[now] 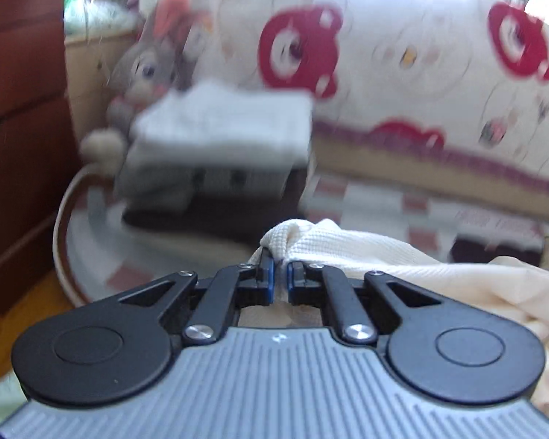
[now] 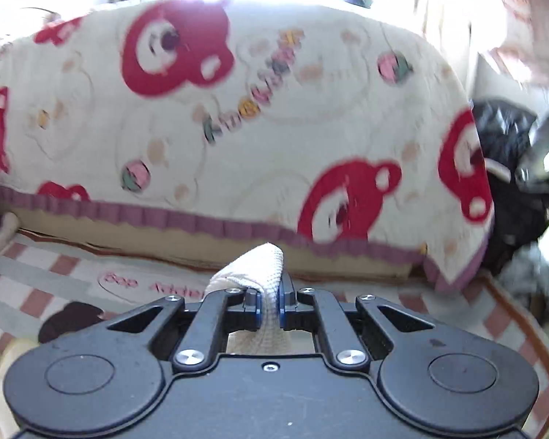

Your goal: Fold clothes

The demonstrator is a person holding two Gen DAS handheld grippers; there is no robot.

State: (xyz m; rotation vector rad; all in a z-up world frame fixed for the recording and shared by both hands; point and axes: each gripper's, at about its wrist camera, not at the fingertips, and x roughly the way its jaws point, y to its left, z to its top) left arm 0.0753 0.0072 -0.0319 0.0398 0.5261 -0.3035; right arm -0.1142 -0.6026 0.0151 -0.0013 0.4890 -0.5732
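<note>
A cream waffle-knit garment (image 1: 366,252) is pinched at an edge by my left gripper (image 1: 282,278), which is shut on it; the cloth trails off to the right and down. In the right wrist view my right gripper (image 2: 271,303) is shut on another bunched part of the same cream garment (image 2: 260,267), which sticks up between the fingers. Both grippers hold the cloth above a checked mat (image 2: 55,274). The rest of the garment is hidden below the grippers.
A stack of folded clothes (image 1: 223,135) sits at the left beside a grey plush rabbit (image 1: 142,69). A cream blanket with red bears (image 2: 238,109) drapes over the sofa back behind. A wooden cabinet (image 1: 18,109) stands at far left. Dark clothing (image 2: 512,168) lies at right.
</note>
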